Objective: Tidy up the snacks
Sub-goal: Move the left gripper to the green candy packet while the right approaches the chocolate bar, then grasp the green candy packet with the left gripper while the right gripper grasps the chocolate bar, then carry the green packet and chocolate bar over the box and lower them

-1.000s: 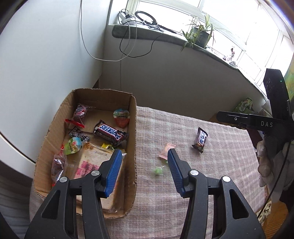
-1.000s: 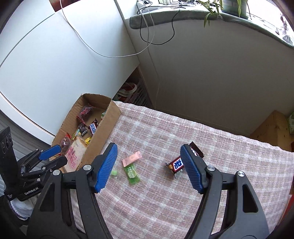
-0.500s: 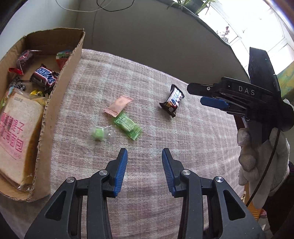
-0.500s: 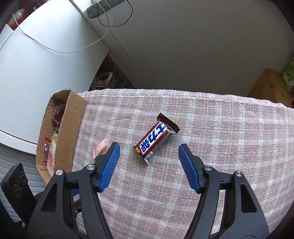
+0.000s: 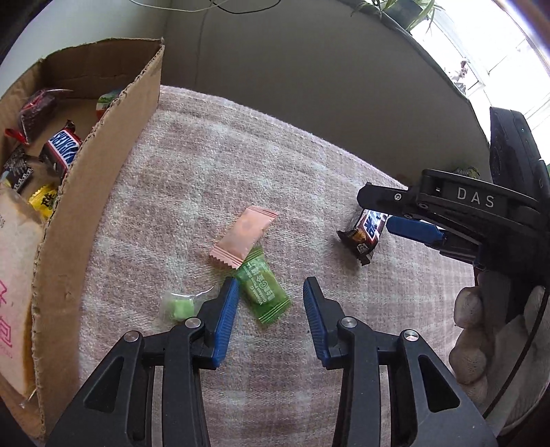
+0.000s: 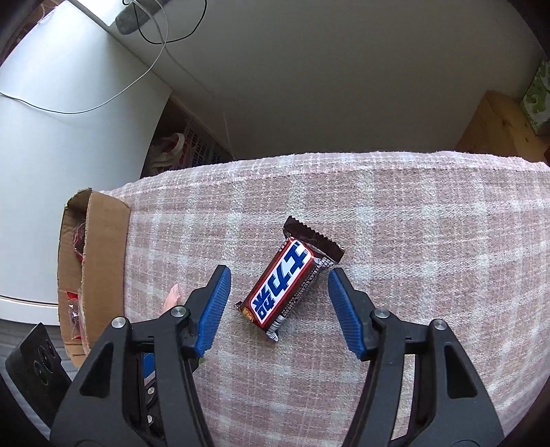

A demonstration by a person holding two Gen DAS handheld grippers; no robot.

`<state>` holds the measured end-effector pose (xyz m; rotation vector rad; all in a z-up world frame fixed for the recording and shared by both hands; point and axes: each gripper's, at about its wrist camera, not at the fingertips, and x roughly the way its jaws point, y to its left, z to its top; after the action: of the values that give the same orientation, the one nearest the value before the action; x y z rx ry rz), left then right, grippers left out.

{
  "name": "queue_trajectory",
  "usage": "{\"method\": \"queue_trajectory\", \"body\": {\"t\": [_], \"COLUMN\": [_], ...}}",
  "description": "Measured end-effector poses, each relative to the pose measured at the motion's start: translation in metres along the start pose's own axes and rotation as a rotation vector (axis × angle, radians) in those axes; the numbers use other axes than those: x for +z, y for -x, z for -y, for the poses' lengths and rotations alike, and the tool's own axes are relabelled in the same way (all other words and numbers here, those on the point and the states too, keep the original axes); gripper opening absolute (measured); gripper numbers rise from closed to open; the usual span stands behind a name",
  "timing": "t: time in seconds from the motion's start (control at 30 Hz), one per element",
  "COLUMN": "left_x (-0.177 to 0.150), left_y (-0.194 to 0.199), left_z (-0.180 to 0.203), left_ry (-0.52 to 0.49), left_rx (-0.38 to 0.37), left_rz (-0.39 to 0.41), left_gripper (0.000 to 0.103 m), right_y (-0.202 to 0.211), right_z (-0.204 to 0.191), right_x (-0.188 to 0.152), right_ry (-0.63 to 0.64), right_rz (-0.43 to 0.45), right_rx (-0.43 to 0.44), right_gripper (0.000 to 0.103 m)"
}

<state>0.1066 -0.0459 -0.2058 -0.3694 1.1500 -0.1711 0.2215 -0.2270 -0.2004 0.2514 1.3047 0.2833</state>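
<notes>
Left gripper [image 5: 270, 292]: your jaws stand apart, angled down at the checked cloth [image 5: 240, 165]. The green candy packet [image 5: 263, 290] lies flat between the blue pads [image 5: 223, 319], nearer the left one; neither pad presses on it. Just outside that left pad sits a small green sweet in clear wrap [image 5: 180, 306]. Touching the green packet's far end, and lapping over it, is a pink packet [image 5: 244, 237].

Right gripper [image 6: 278, 275]: your jaws are spread wider, with the brown chocolate bar [image 6: 287, 278] lying slantwise between them on the cloth. Gaps show on both sides of the bar, so nothing is pinched. In the left view this same gripper hangs over the bar from the right, with your gloved hand [image 5: 481, 326] on its handle.

Farther left: the cardboard box [image 5: 103, 192] stands at the cloth's edge, well apart from the loose sweets. Inside it lie a wrapped bread slice [image 5: 15, 282], a yellow packet [image 5: 44, 203], a chocolate bar with blue lettering [image 5: 62, 149] and a dark red packet [image 5: 36, 110].

Beyond: a grey wall [image 5: 309, 86] below a bright window sill with plants [image 5: 405, 10].
</notes>
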Motion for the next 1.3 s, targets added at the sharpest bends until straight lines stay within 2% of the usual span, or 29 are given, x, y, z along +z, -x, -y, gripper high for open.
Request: {"method": "queue_trajectory", "body": {"t": [0.17,0.3,0.37,0.47,0.53,0.57,0.7,0.97,1.3], "left_x": [0.000,-0.009,-0.015,-0.023,-0.026,-0.026,-0.026,-0.028,-0.044], "left_y": [-0.006,-0.011,-0.015,-0.016,-0.016,-0.015,-0.013,0.004,0.025], "left_z": [0.016,0.035,0.045,0.052,0.052,0.051,0.046,0.010,0.014], "left_ry": [-0.097,-0.237,-0.304,-0.351,-0.352,-0.347,-0.322,-0.198,-0.191], "left_rx": [0.056,0.128,0.178,0.212,0.204,0.199,0.171,0.067,0.036], "left_rz": [0.018,0.046,0.067,0.090,0.094,0.093,0.087,0.059,0.084], "left_gripper": [0.038,0.037,0.028,0.021,0.020,0.020,0.019,0.019,0.019], "right_y": [-0.010,-0.012,-0.013,-0.014,-0.015,-0.015,-0.012,0.003,0.023], "right_z": [-0.001,-0.004,-0.006,-0.008,-0.008,-0.008,-0.005,0.011,0.034], "right_x": [0.001,0.000,0.000,0.000,0.001,0.001,0.000,-0.021,-0.040], "right_ry": [-0.007,0.026,0.053,0.070,0.086,0.092,0.100,0.096,0.059], "right_rz": [-0.009,-0.010,-0.011,-0.012,-0.010,-0.011,-0.008,0.015,0.029], "right_rx": [-0.030,-0.056,-0.079,-0.079,-0.085,-0.088,-0.079,-0.071,-0.050], "right_gripper": [0.061,0.056,0.048,0.041,0.034,0.033,0.033,0.031,0.031]}}
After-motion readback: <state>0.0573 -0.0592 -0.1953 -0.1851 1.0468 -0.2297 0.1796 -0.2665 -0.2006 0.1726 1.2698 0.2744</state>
